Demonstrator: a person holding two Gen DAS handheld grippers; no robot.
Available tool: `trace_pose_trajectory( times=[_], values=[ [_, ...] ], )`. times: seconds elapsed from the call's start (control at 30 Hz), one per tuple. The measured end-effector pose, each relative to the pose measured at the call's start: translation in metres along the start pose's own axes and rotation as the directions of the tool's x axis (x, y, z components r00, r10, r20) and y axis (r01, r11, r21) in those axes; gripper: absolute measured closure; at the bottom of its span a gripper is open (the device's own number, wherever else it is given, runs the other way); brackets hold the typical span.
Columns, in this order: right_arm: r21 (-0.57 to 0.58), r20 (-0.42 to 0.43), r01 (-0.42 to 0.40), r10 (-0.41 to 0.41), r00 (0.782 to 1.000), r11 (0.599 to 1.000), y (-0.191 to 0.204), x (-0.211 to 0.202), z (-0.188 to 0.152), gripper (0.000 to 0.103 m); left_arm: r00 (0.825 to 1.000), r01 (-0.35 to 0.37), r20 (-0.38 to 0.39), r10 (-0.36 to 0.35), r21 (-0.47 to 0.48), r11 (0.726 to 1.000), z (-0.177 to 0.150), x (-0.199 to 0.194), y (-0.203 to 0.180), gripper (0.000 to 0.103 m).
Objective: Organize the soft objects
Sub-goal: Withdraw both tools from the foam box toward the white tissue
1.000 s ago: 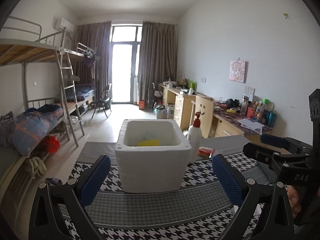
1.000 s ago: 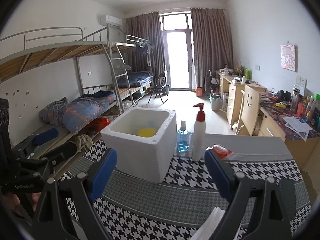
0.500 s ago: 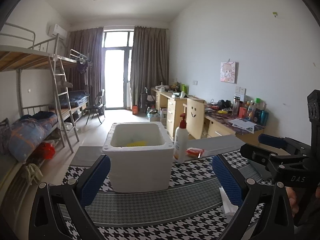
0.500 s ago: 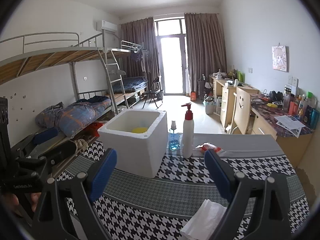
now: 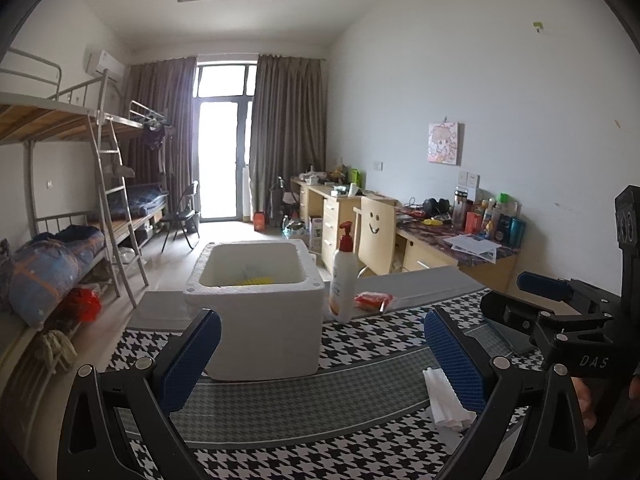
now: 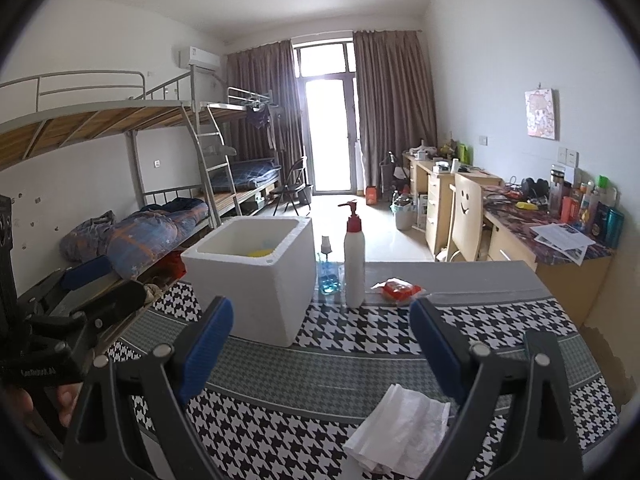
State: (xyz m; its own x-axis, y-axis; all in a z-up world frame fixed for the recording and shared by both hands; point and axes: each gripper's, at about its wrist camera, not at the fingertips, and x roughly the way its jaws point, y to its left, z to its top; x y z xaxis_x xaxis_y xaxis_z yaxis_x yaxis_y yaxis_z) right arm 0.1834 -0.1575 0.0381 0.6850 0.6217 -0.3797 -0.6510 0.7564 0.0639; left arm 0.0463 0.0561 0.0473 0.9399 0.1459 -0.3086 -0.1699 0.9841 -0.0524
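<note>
Meanwhile both the left gripper (image 5: 320,354) and the right gripper (image 6: 322,346) hang over the checked tablecloth (image 6: 360,324) with fingers spread and empty, a white tissue (image 6: 400,428) lying near the right one, the foam box (image 6: 256,276) beyond.

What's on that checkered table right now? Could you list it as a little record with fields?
Surface: table with houndstooth cloth
Container: white foam box, open, something yellow inside
Upright: white pump bottle right of the box; small blue bottle between them, seen only by the right camera
Packet: red, flat, beyond the pump bottle
Soft item: white tissue, near edge, loose
Left gripper: open, empty
Right gripper: open, empty, tissue just below its right finger
</note>
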Motion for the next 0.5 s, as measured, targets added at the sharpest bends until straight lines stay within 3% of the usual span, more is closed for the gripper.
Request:
trace_pose_trajectory(
  times=[0.5],
  values=[
    [0.039,-0.006,0.039,-0.039,0.999,0.998,-0.017,-0.008,-0.015,0.01,0.998,0.066,-0.025,-0.066,0.011,0.998,-0.012,0.005,-0.017,0.001]
  ],
)
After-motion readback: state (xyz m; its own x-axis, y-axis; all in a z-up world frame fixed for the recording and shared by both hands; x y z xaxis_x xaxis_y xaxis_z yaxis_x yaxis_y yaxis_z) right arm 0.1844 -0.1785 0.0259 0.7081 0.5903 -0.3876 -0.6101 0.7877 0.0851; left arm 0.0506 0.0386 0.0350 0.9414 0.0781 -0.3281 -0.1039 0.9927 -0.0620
